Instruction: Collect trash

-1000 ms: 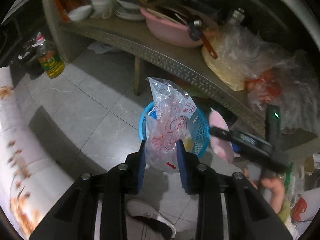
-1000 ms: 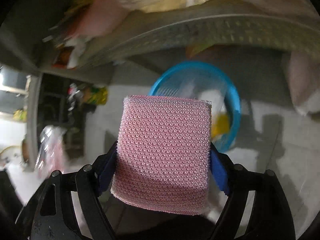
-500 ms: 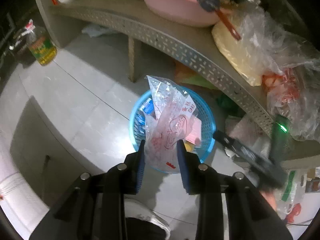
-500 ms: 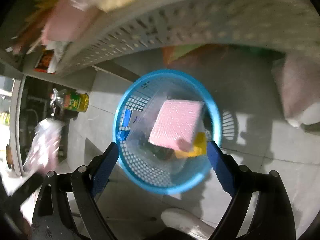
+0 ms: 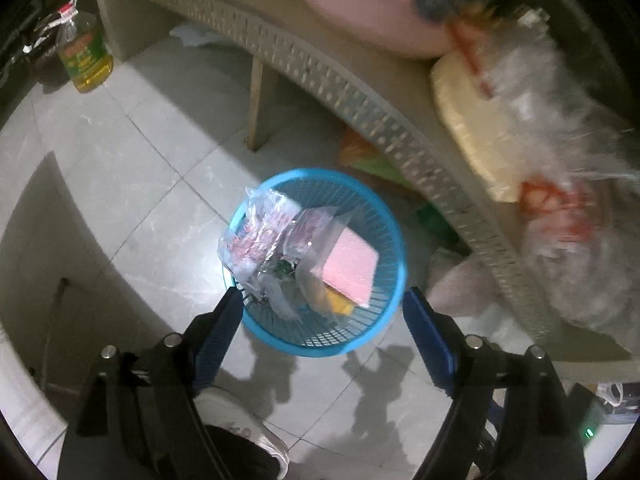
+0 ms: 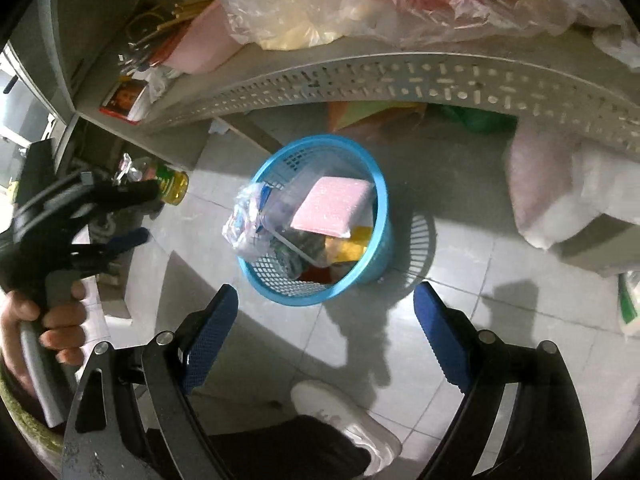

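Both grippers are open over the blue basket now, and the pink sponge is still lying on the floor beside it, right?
Not quite. The pink sponge is not on the floor: it lies inside the blue basket, on top of the other trash, next to the clear plastic bag. The right wrist view shows it plainly. The rest holds: the left gripper and right gripper are both open over the basket.

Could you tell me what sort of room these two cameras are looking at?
Most likely a home kitchen or utility corner: a cooking oil bottle stands on the tiled floor, a pink basin sits on a cluttered perforated shelf, and a blue trash basket holds discarded wrappers.
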`<state>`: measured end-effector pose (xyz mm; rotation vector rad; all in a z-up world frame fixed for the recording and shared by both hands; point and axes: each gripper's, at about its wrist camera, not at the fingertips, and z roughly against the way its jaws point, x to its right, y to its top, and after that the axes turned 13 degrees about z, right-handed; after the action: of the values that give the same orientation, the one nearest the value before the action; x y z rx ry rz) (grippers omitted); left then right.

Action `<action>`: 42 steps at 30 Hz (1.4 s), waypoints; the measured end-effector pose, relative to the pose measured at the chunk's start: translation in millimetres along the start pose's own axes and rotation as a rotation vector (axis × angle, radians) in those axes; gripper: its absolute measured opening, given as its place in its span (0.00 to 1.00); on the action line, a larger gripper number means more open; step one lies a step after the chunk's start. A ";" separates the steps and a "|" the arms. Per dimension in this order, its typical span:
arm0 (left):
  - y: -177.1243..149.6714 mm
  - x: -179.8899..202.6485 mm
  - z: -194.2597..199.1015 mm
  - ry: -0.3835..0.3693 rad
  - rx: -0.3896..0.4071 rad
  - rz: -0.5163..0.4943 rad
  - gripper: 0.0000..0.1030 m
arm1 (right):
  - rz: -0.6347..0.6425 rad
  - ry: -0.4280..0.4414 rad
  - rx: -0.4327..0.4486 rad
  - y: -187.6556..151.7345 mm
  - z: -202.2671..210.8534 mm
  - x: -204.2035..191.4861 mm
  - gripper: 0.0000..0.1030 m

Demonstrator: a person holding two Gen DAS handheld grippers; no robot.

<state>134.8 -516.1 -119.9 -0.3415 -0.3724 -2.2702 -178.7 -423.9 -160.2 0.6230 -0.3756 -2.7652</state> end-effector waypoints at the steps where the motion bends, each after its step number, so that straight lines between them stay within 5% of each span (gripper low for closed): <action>1: -3.4 -1.5 16.0 -0.026 0.022 -0.006 0.77 | 0.000 0.005 0.006 -0.1 0.6 -1.6 0.83; 8: -44.8 -25.3 130.3 -0.150 0.200 -0.041 0.78 | 0.111 0.037 0.092 -4.0 40.8 -39.4 0.83; 15: -137.5 -76.2 232.4 -0.118 0.447 -0.086 0.91 | 0.396 0.020 0.222 -14.9 102.0 -119.7 0.89; 22: -227.3 -139.3 279.5 -0.001 0.562 0.082 0.94 | 0.677 0.017 0.332 -55.1 148.6 -201.9 0.92; 29: -293.9 -184.7 312.5 0.131 0.692 0.225 0.94 | 0.851 0.082 0.339 -104.6 164.4 -253.9 0.92; 35: -333.9 -196.0 328.9 0.323 0.796 0.280 0.94 | 0.958 0.034 0.416 -136.8 181.1 -276.0 0.92; 42: -348.9 -200.5 336.9 0.431 0.823 0.382 0.94 | 0.961 0.062 0.495 -145.8 202.3 -281.7 0.92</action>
<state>45.2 -32.8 63.9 0.4561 -0.8721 -1.5854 -56.4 -158.9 77.3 0.4491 -1.0388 -1.7308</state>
